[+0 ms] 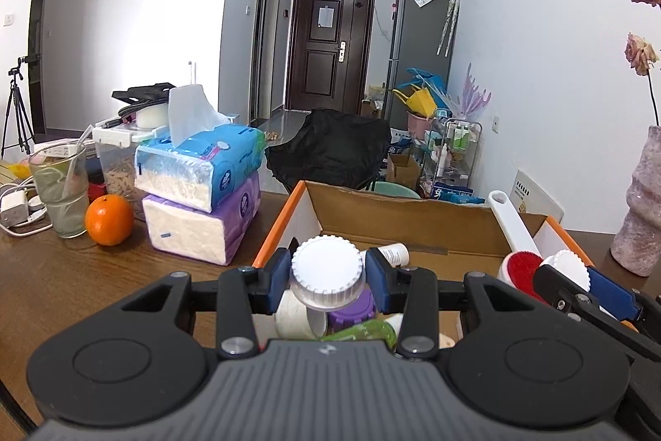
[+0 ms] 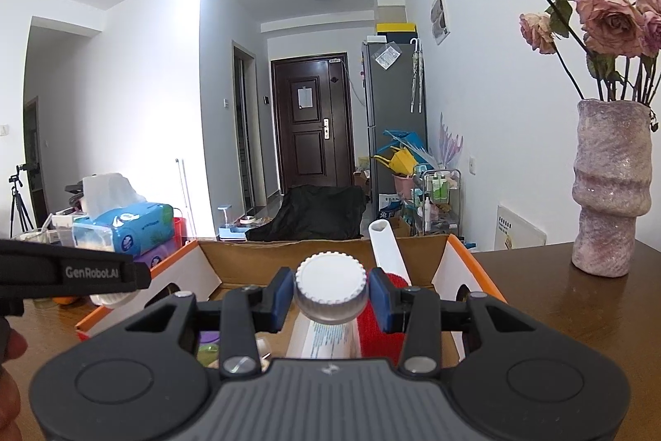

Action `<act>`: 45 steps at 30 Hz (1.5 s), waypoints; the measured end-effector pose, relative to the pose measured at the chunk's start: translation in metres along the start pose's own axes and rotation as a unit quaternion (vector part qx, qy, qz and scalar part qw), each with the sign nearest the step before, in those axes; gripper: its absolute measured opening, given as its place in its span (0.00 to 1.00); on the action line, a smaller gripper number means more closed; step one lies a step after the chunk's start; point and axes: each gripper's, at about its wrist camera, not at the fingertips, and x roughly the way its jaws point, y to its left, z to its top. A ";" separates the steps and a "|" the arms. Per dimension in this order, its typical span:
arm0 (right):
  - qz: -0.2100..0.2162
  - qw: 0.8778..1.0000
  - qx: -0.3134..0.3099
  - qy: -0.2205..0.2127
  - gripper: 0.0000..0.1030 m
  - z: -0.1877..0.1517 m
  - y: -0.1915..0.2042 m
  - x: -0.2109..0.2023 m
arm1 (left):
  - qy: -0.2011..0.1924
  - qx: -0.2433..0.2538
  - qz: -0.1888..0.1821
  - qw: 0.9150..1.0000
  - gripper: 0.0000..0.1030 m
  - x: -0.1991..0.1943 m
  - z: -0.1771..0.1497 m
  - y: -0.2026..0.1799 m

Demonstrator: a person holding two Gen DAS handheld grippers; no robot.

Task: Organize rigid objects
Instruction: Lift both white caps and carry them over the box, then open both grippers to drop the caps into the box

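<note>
Left wrist view: the left hand-held gripper point(image 1: 326, 273) is clamped on the ribbed white cap of a white bottle point(image 1: 326, 267), its 2 blue pads pressing the cap from either side. The bottle hangs over the near end of an open cardboard box point(image 1: 396, 213) with orange-edged white flaps, which stands on the brown wooden table point(image 1: 82, 275). Below the cap, inside the box, lie a purple-capped container point(image 1: 351, 313), a green item point(image 1: 363, 331) and a small white tube point(image 1: 394, 253). A white-handled brush with a red head point(image 1: 518, 263) leans against the right inner wall of the box. At the right edge the right hand-held gripper point(image 1: 572, 271) appears, also over the box.

Right wrist view: the right hand-held gripper point(image 2: 330, 294) is closed on the ribbed white cap of a second white bottle point(image 2: 330, 286), whose printed body points back toward the camera; it too is held above the open box point(image 2: 314, 255). The brush point(image 2: 386, 246) stands just behind and to the right of the cap.

Surroundings: left of the box, 2 stacked tissue packs point(image 1: 198, 193), an orange point(image 1: 109, 220) and a drinking glass with a straw point(image 1: 62, 189); right of the box, a pink textured vase point(image 2: 611, 189) with dried roses.
</note>
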 end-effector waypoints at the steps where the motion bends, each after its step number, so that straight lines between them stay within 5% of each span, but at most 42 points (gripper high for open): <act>1: 0.000 1.000 -0.001 0.000 0.38 0.001 0.000 0.003 | 0.000 0.001 0.000 1.000 0.40 0.003 0.001 0.000; 30: 0.012 0.999 -0.025 0.027 0.39 0.008 -0.004 0.050 | 0.006 0.043 0.002 0.999 0.44 0.067 0.013 -0.015; 32: 0.004 0.999 -0.029 0.030 0.59 0.009 -0.005 0.050 | 0.001 0.046 0.005 0.999 0.56 0.066 0.013 -0.015; 34: -0.015 0.999 -0.027 0.025 0.97 0.009 -0.009 0.048 | -0.002 0.044 0.010 0.999 0.73 0.064 0.013 -0.014; 37: -0.028 0.999 -0.018 0.017 1.00 0.010 -0.014 0.044 | -0.014 0.049 0.018 0.999 0.99 0.059 0.014 -0.013; 45: -0.027 0.999 -0.015 0.024 1.00 0.015 -0.016 0.044 | -0.027 0.042 0.034 0.998 1.00 0.050 0.018 -0.006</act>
